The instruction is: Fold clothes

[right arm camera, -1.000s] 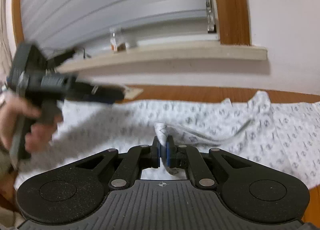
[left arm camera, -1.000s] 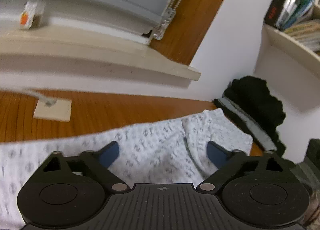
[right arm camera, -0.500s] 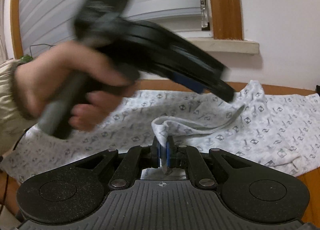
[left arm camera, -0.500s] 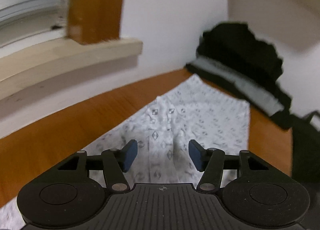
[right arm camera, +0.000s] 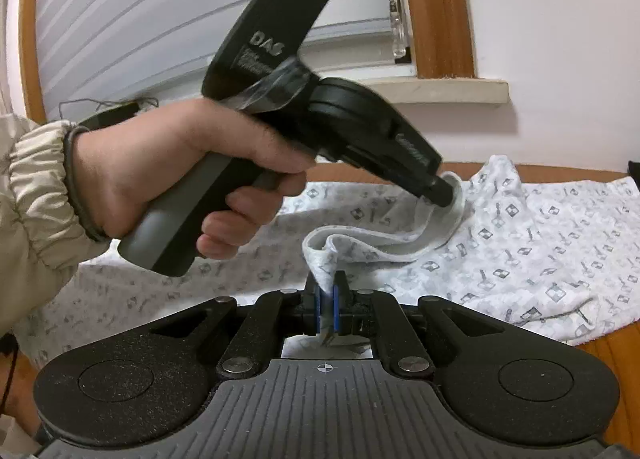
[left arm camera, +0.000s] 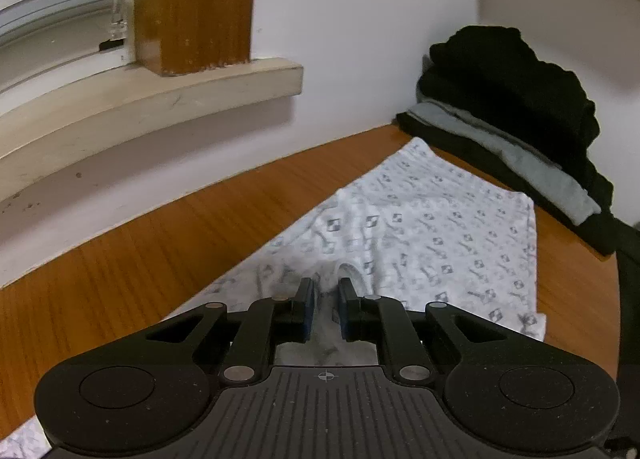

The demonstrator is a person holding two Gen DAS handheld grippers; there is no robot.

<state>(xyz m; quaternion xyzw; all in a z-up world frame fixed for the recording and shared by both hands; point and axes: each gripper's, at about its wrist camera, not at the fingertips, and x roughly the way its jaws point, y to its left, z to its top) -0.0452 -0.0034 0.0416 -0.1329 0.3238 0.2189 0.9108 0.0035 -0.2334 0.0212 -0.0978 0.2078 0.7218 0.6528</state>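
**Both grippers pinch the patterned garment**

A white garment (left arm camera: 432,227) printed with small grey diamond motifs lies spread across a wooden table (left arm camera: 132,259), its far edge near a stack of folded dark and grey clothes (left arm camera: 516,131) against the wall. The left gripper (left arm camera: 325,309), held in a hand (right arm camera: 160,179) with a beige sleeve (right arm camera: 28,195) at the wrist, has its jaws drawn in on a raised ridge of the fabric, the blue pads (left arm camera: 307,313) pressing it from both sides. In the right wrist view that same tool's tip bites the hem, which curls up around it. The right gripper (right arm camera: 327,309) is clamped tight on a fold of the same cloth, lifted just off the table. A window sill (left arm camera: 160,99) and blinds (right arm camera: 160,11) run behind.
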